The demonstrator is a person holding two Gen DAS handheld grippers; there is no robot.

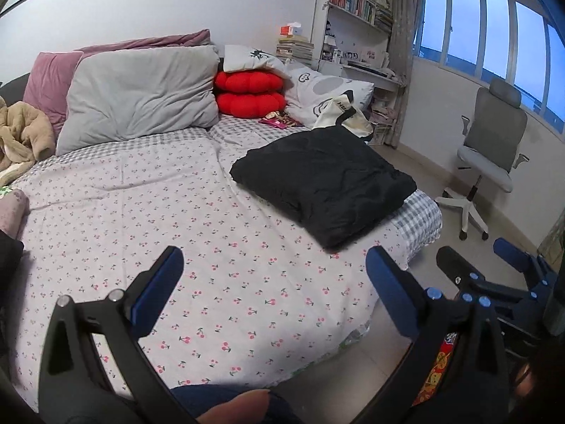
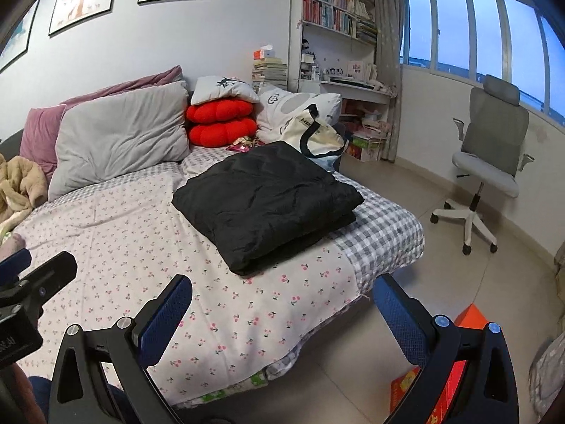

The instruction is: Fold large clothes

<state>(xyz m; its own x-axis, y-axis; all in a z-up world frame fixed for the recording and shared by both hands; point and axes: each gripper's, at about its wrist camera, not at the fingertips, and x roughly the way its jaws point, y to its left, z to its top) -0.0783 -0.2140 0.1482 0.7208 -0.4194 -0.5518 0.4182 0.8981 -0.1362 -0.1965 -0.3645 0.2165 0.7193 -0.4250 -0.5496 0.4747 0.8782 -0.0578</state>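
A black garment [image 1: 325, 182] lies folded into a thick rectangle on the right side of the bed; it also shows in the right wrist view [image 2: 268, 201]. My left gripper [image 1: 274, 258] is open and empty, held above the near part of the cherry-print sheet [image 1: 176, 219], short of the garment. My right gripper [image 2: 282, 288] is open and empty, held above the bed's near corner just in front of the garment. The right gripper also shows at the right edge of the left wrist view [image 1: 473, 251]. The left gripper shows at the left edge of the right wrist view [image 2: 39, 268].
A grey pillow [image 1: 141, 95], red cushions [image 1: 249, 93], a white tote bag [image 1: 348, 115] and a beige fleece garment [image 1: 21, 137] lie at the bed's head and left. A grey office chair [image 1: 491, 148] stands on the floor at right. An orange box [image 2: 471, 318] sits on the floor.
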